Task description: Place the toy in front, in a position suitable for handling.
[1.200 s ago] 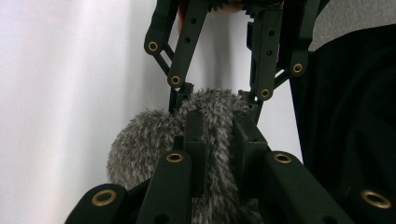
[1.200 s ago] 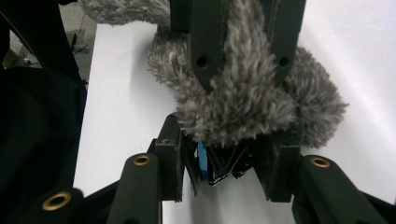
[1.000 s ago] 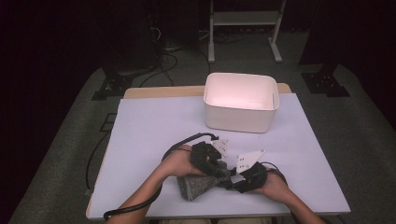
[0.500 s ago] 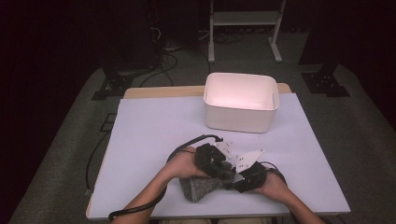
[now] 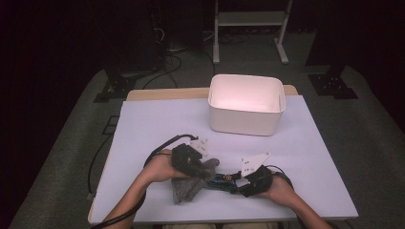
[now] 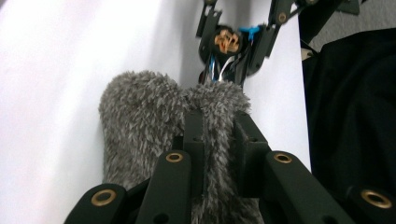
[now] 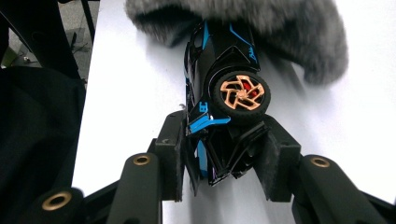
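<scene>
A grey fuzzy cloth (image 5: 187, 187) lies at the table's near edge, bunched over one end of a black and blue toy car (image 5: 223, 180). My left gripper (image 5: 204, 168) is shut on a fold of the cloth (image 6: 135, 121), its pads (image 6: 194, 128) pressed into the pile. My right gripper (image 5: 240, 183) is shut on the other end of the car (image 7: 219, 60), which lies on its side with a copper-spoked wheel (image 7: 241, 96) facing up. In the right gripper view, the cloth (image 7: 261, 18) covers the car's far end. The left gripper view shows the car (image 6: 227, 42) beyond the cloth.
A white plastic bin (image 5: 247, 104) stands open at the back right of the white tabletop (image 5: 153, 124). The person's forearms come in over the near edge. A dark garment (image 6: 350, 107) hangs just past the table's edge.
My left gripper has moved left with the cloth in its jaws, drawing it back along the car. The right gripper and the car have stayed in place.
</scene>
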`<state>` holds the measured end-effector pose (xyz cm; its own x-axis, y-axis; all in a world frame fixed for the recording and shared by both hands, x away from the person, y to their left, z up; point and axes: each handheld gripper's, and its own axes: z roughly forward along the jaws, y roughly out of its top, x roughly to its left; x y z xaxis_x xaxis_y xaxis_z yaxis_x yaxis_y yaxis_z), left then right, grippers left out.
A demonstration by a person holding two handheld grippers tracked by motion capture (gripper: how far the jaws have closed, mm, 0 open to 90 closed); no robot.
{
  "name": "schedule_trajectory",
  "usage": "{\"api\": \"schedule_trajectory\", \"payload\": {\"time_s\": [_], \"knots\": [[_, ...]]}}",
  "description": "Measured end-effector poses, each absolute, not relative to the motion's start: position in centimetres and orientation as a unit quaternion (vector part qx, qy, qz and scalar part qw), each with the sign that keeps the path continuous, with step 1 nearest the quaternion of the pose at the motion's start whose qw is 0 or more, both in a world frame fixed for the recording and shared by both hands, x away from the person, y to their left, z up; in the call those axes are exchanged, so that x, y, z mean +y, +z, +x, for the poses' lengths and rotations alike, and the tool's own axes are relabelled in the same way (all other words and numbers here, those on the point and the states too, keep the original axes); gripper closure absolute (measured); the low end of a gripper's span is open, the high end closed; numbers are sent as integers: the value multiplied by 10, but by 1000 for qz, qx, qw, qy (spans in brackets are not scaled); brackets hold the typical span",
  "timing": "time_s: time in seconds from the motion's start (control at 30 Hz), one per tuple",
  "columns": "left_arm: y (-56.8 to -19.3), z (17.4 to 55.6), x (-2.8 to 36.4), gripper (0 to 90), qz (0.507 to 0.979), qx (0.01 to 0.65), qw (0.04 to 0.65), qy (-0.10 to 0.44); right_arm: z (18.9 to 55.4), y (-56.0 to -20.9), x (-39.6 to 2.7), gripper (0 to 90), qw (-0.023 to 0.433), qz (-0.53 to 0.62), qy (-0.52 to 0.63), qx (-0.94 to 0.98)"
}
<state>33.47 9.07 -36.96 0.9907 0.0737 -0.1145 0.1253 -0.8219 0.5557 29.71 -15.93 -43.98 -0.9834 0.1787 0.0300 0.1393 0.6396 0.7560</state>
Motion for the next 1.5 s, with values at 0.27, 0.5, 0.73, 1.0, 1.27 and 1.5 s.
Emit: {"api": "schedule_trajectory", "payload": {"time_s": [0.27, 0.5, 0.73, 1.0, 1.27, 1.5], "knots": [[-369, 335, 113, 774, 951, 75, 299, -38, 299, -440, -160, 568, 17, 92, 419, 903], [-372, 337, 109, 775, 950, 73, 300, -50, 305, -439, -151, 464, 6, 98, 403, 910], [-372, 339, 110, 774, 947, 78, 307, -58, 311, -440, -131, 553, -11, 75, 396, 915], [-371, 348, 110, 775, 944, 86, 314, -56, 329, -438, -134, 560, -19, 48, 400, 915], [-367, 369, 95, 774, 950, 96, 296, -42, 356, -429, -138, 559, -4, 42, 392, 919], [-373, 369, 93, 774, 948, 95, 297, -68, 349, -437, -144, 485, -8, 76, 406, 910]]}}
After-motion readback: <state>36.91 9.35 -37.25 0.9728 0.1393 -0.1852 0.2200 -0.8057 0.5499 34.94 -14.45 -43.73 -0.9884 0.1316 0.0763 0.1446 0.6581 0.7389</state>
